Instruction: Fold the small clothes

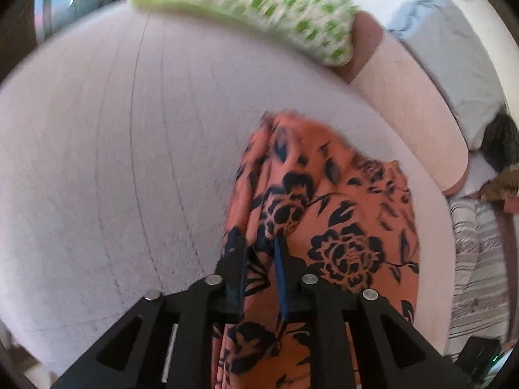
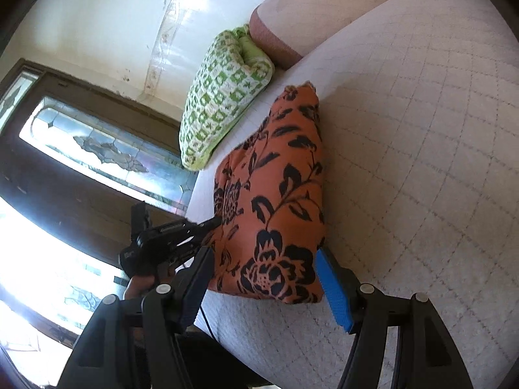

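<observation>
An orange garment with a black flower print [image 1: 327,214] lies partly folded on a quilted white mattress [image 1: 113,162]. My left gripper [image 1: 258,243] is shut on the garment's near edge, with cloth bunched between its fingers. In the right wrist view the same garment [image 2: 275,194] lies on the mattress [image 2: 421,162], and the left gripper [image 2: 214,222] grips its left edge. My right gripper [image 2: 264,265] is open, its fingers on either side of the garment's near end, which sits between them.
A green-and-white checked pillow [image 1: 259,6] [image 2: 220,97] lies at the head of the mattress beside a pink headboard [image 1: 405,103]. A dark wooden door with patterned glass [image 2: 81,149] stands past the mattress edge. Striped bedding [image 1: 480,269] lies at right.
</observation>
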A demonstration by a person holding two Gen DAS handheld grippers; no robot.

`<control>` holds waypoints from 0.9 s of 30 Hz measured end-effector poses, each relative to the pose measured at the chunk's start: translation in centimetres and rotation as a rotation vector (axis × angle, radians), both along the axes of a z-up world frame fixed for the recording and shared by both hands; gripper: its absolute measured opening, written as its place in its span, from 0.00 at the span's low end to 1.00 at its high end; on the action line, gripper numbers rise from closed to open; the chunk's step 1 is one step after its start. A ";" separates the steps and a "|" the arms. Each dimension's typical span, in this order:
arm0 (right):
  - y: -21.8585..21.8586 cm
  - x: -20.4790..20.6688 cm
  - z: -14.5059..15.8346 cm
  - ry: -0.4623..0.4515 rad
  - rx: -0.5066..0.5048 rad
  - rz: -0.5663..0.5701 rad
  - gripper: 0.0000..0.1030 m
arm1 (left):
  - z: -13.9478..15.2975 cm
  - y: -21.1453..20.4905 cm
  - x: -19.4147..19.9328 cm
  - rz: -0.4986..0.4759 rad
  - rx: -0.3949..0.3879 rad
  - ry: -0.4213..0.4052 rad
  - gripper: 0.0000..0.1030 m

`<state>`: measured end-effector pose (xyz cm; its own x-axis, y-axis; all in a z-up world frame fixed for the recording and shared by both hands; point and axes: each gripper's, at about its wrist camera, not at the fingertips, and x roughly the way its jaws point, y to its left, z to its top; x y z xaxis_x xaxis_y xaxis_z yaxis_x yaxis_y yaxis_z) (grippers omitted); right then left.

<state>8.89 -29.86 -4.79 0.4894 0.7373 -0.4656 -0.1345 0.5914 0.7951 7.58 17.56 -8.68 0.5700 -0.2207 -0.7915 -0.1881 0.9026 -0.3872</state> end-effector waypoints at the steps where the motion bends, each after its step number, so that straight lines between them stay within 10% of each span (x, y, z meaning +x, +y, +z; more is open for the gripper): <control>1: -0.5 0.3 0.2 0.001 0.004 -0.021 0.79 | 1.3 -0.6 -0.4 -0.008 0.032 -0.045 0.18; 5: -1.6 2.4 0.7 0.017 -0.002 -0.044 0.81 | 4.5 -3.1 -1.0 -0.080 0.113 -0.175 0.54; 11: -1.0 9.7 -2.2 0.160 0.170 -0.009 0.81 | -0.7 -5.4 2.1 -0.125 0.202 -0.014 0.51; 14: -0.1 12.4 -4.8 0.263 0.278 -0.014 0.81 | -2.2 -5.6 1.6 -0.148 0.251 -0.060 0.52; 16: 1.1 13.8 -6.4 0.327 0.240 0.001 0.57 | -2.3 -6.1 1.5 -0.156 0.285 -0.069 0.52; 21: 2.4 12.8 -5.0 0.241 0.051 0.023 0.42 | -2.9 -5.7 1.7 -0.174 0.239 -0.092 0.52; 24: 2.4 12.8 -5.5 0.271 0.039 0.020 0.46 | -2.7 -6.1 1.5 -0.177 0.277 -0.103 0.53; 27: 2.7 12.9 -3.2 0.216 0.060 0.065 0.74 | -2.5 -5.7 1.4 -0.170 0.234 -0.106 0.52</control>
